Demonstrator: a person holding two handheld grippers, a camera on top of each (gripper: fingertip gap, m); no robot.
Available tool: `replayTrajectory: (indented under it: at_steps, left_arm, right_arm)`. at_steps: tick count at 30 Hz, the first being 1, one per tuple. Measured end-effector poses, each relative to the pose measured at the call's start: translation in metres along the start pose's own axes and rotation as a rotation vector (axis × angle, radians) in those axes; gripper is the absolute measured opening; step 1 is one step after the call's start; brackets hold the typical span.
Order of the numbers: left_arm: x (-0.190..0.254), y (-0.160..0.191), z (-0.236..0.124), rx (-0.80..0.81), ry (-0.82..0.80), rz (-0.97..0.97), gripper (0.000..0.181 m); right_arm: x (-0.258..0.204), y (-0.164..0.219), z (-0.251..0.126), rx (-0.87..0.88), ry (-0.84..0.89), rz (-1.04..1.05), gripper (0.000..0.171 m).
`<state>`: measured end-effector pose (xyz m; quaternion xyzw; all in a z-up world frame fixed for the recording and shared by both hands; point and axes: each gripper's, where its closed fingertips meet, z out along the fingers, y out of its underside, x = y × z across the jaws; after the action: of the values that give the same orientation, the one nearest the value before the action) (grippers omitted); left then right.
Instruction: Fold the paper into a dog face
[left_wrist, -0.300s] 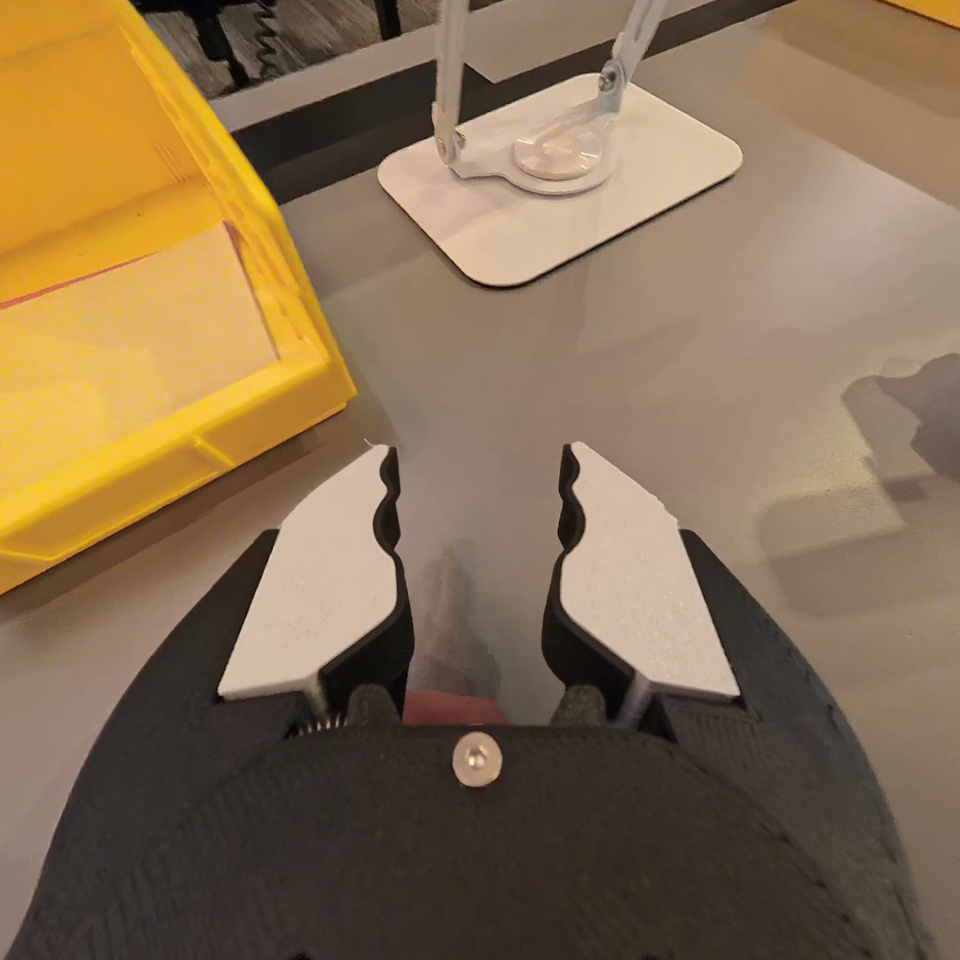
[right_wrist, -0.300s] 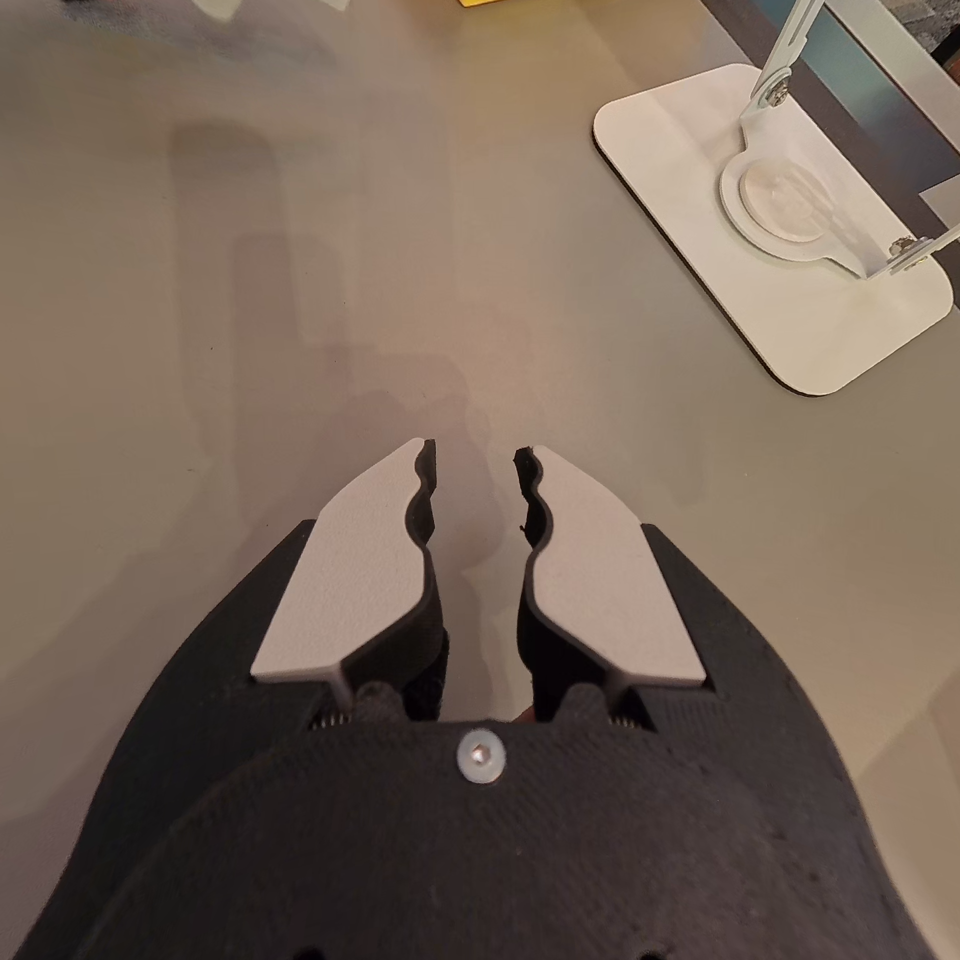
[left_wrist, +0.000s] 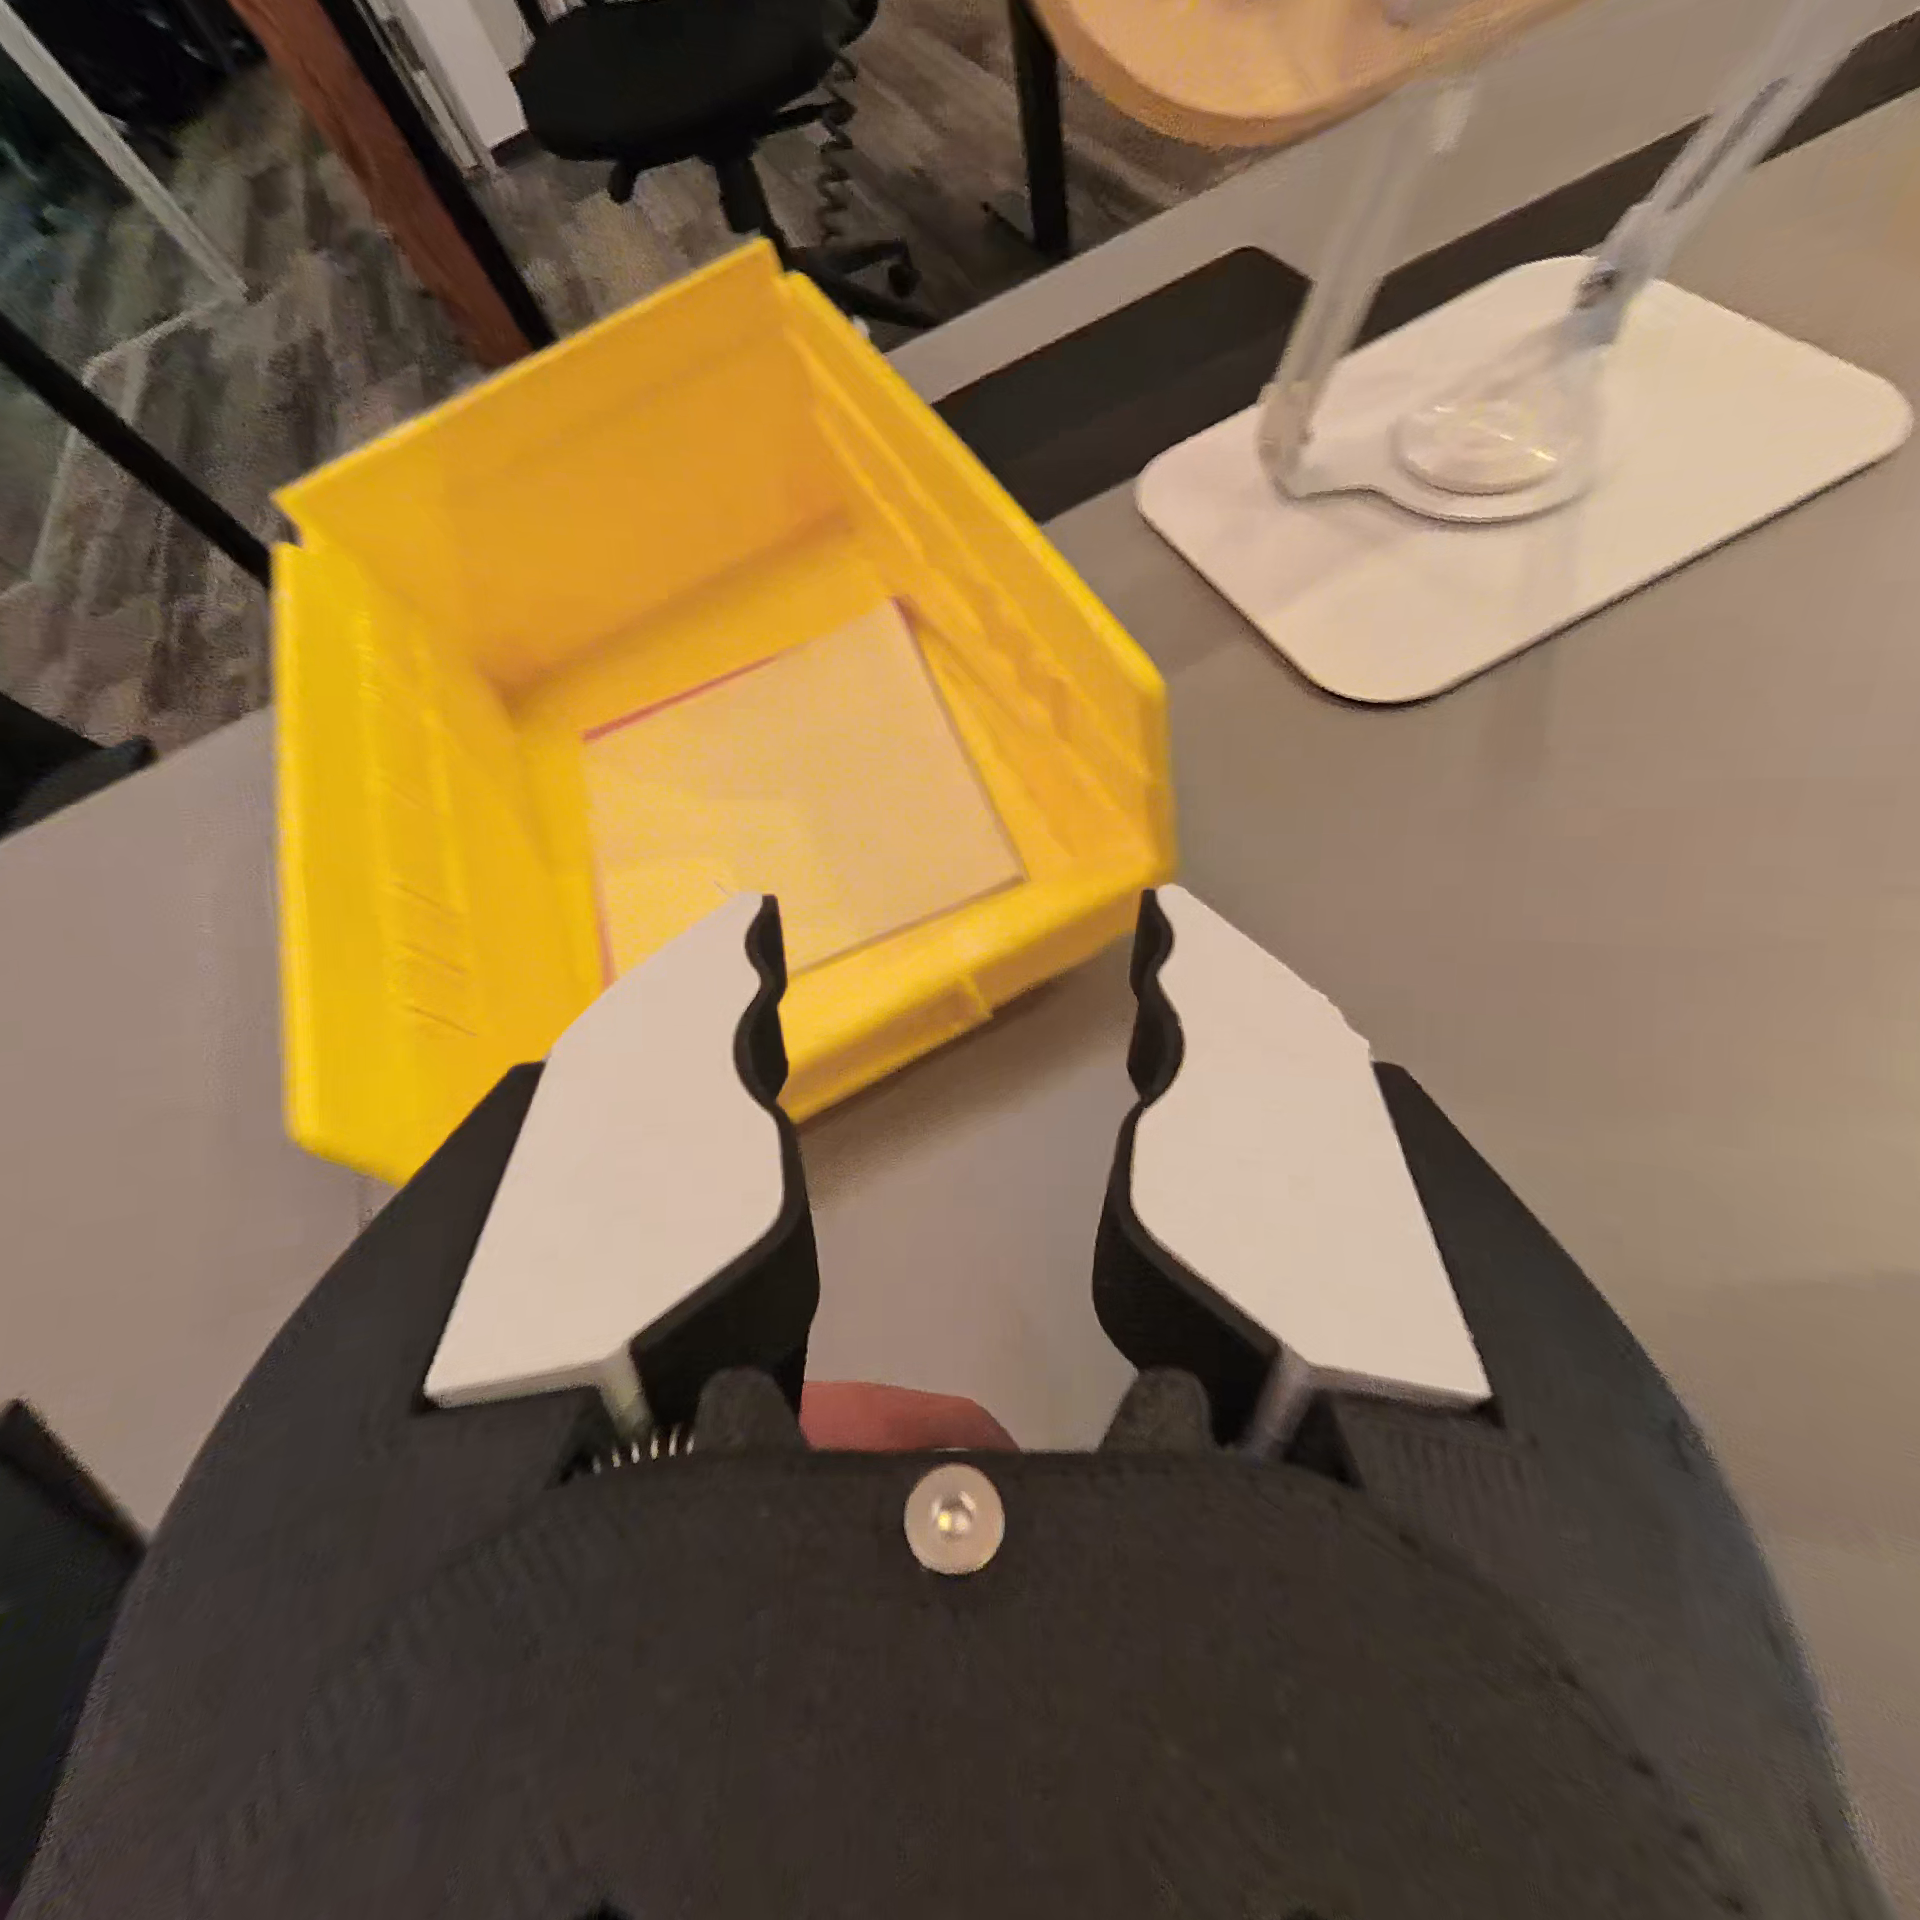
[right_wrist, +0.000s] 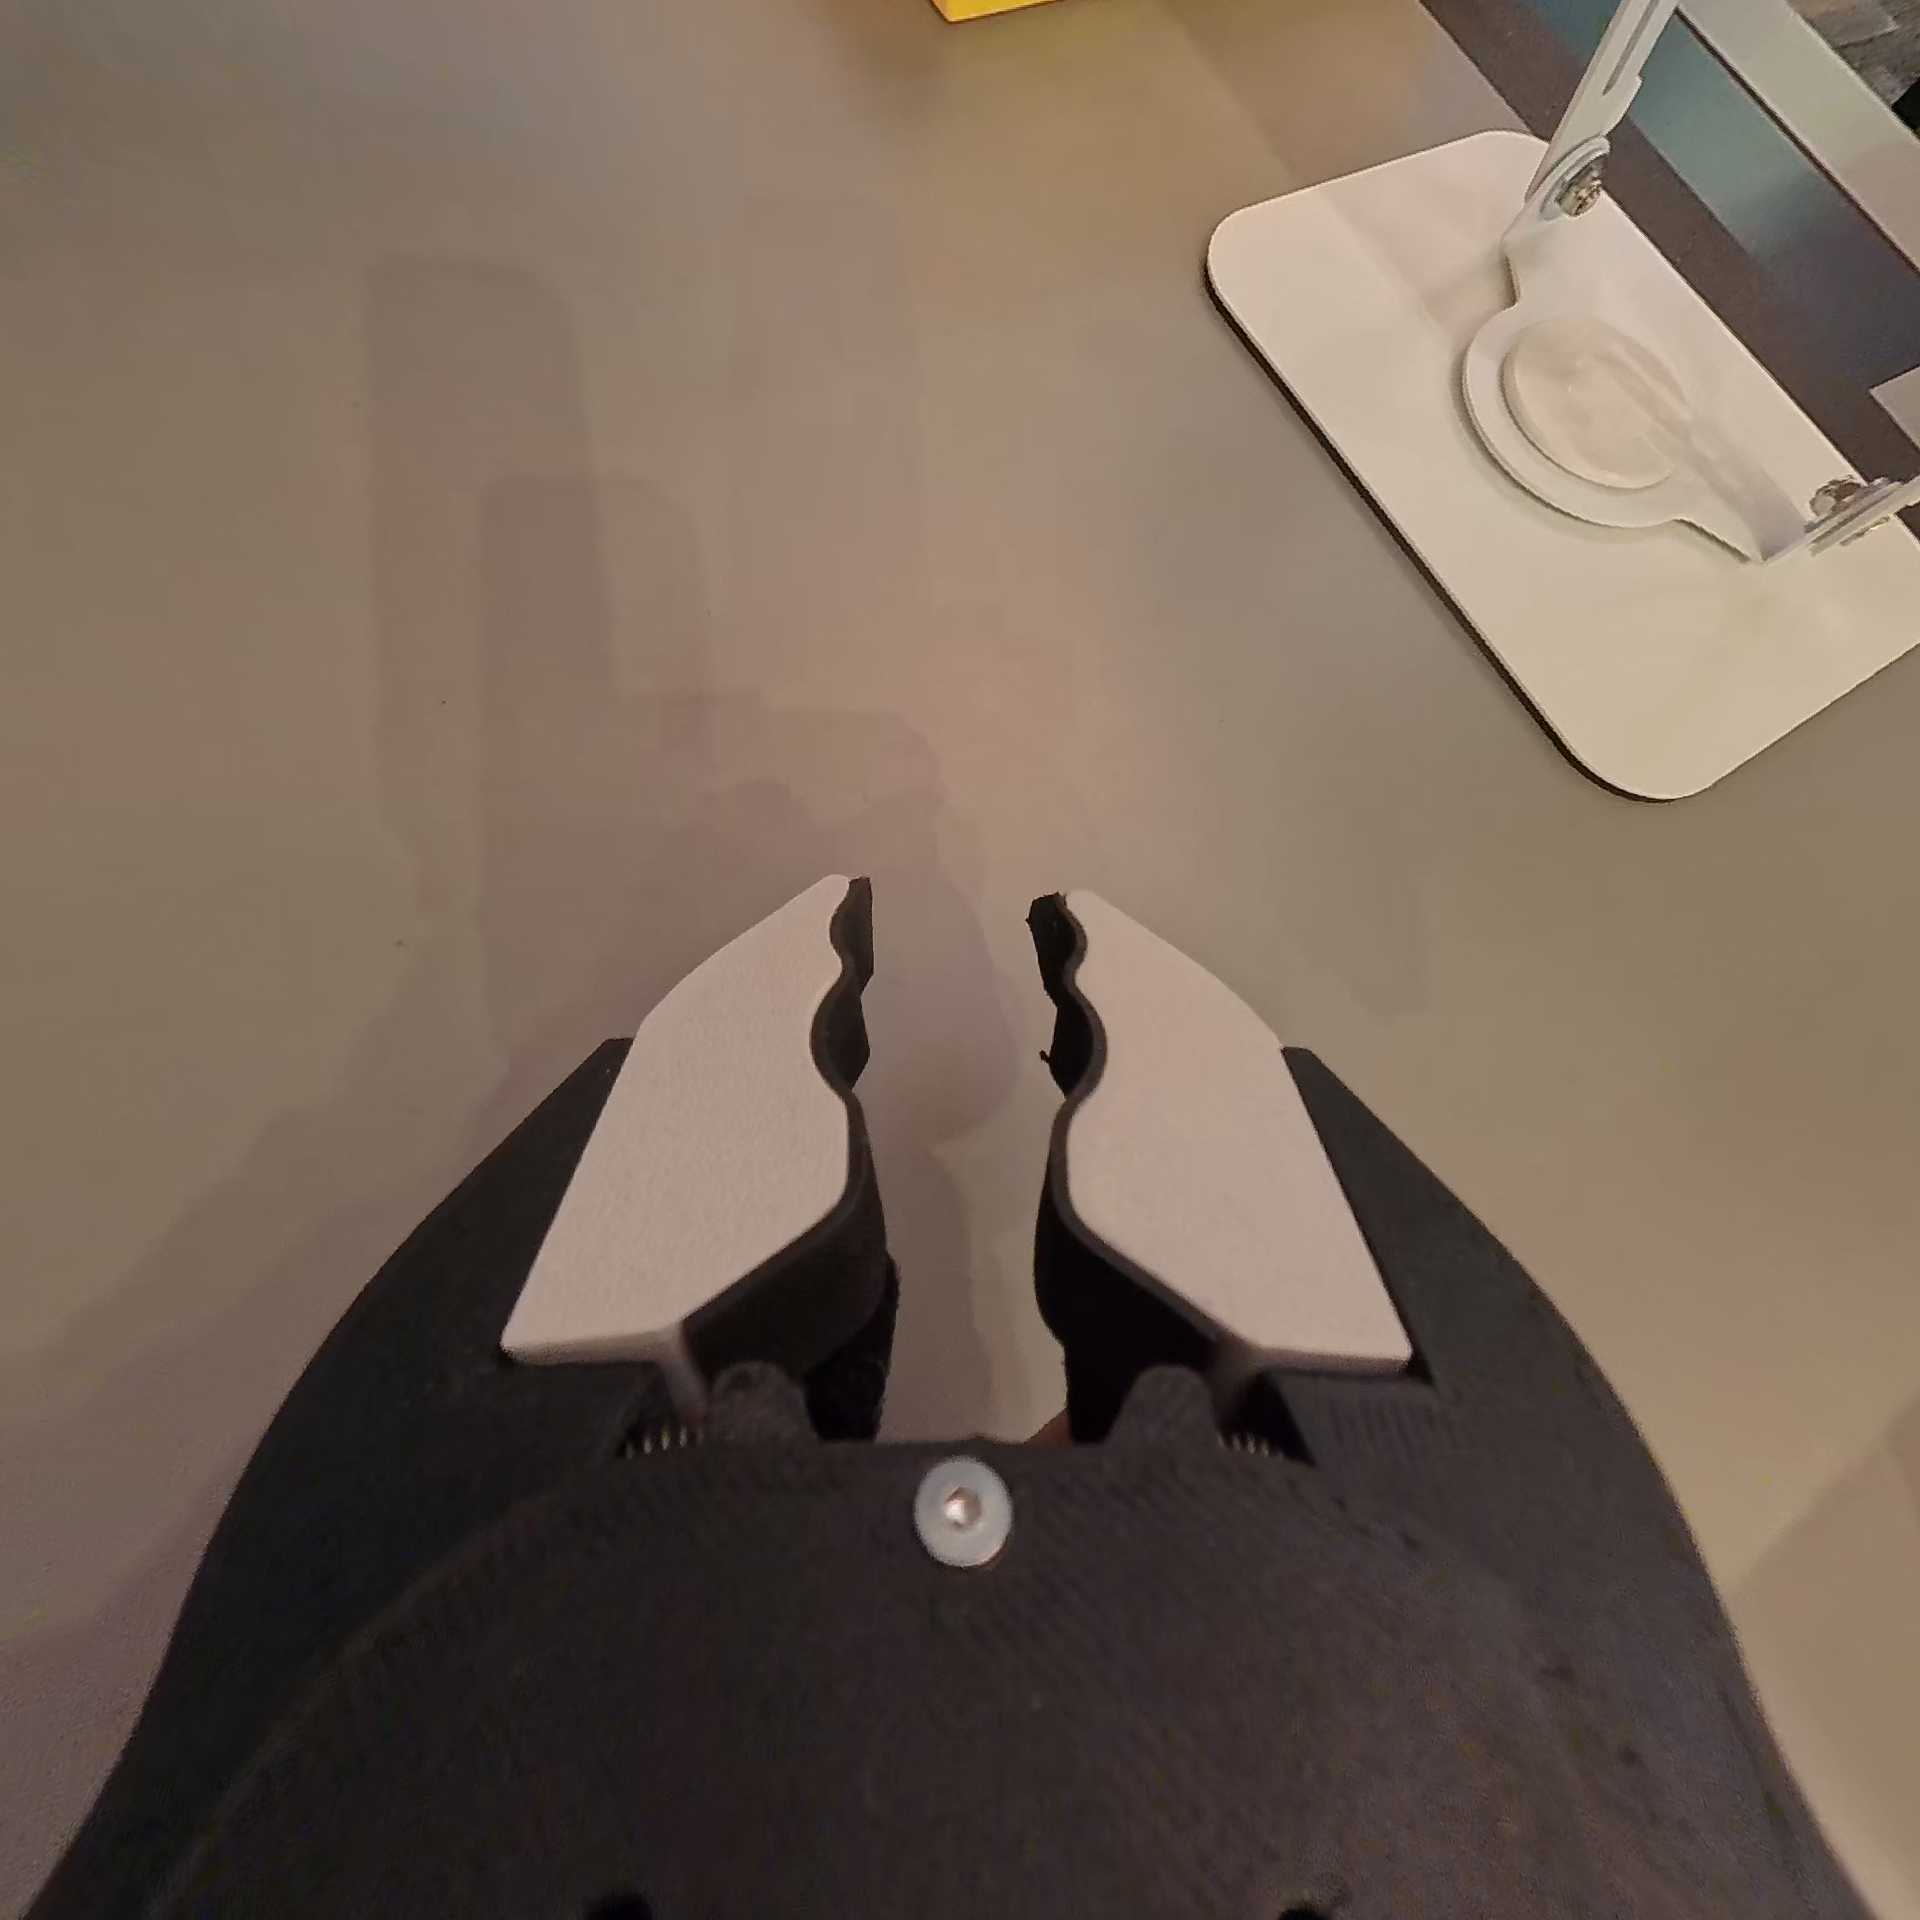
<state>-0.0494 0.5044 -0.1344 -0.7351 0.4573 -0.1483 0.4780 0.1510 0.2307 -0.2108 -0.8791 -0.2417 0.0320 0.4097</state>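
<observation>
My left tool (left_wrist: 954, 914) gapes empty, its tips just short of the yellow bin (left_wrist: 395, 831) where the paper (left_wrist: 800, 790) lies flat, while my right tool (right_wrist: 951, 902), parted and empty, hangs over bare bench (right_wrist: 520, 520).

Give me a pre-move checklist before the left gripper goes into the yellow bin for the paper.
1. Left gripper open and empty: ok.
2. Paper lying flat in the yellow bin: ok.
3. Single sheet or a stack: cannot tell.
4. Left gripper lined up over the paper: not ok; it sits above the bin's front lip, right finger outside.
5. Right gripper open, empty, over bare table: ok.
6. White stand base away from the bin: ok.
</observation>
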Motion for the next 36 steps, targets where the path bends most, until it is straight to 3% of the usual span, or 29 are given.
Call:
replayTrajectory:
  at_steps: [1,5,10,18,24,32,36]
  left_arm:
    - [-0.013,-0.006,0.004,-0.005,-0.015,0.015,0.063]
    - [-0.053,-0.016,0.044,-0.095,-0.01,0.082,0.062]
    - [-0.086,-0.005,0.107,-0.317,0.038,0.215,0.06]
    - [-0.096,0.026,0.177,-0.565,0.195,0.189,0.062]
    - [-0.094,0.043,0.199,-0.627,0.242,0.089,0.06]
    - [-0.088,0.047,0.199,-0.631,0.288,-0.01,0.049]
    - [-0.085,0.045,0.199,-0.62,0.282,-0.02,0.035]
  right_arm:
    - [0.0,0.0,0.0,0.001,-0.001,0.001,0.031]
    - [0.001,0.001,0.001,-0.002,-0.002,0.006,0.031]
    - [0.002,0.003,0.003,-0.012,-0.001,0.014,0.031]
    - [0.004,0.006,0.006,-0.019,-0.008,0.024,0.031]
    - [0.005,0.007,0.005,-0.015,-0.013,0.036,0.031]
    - [0.002,0.006,0.006,-0.016,-0.027,0.04,0.031]
    - [0.002,0.006,0.004,-0.014,-0.021,0.038,0.031]
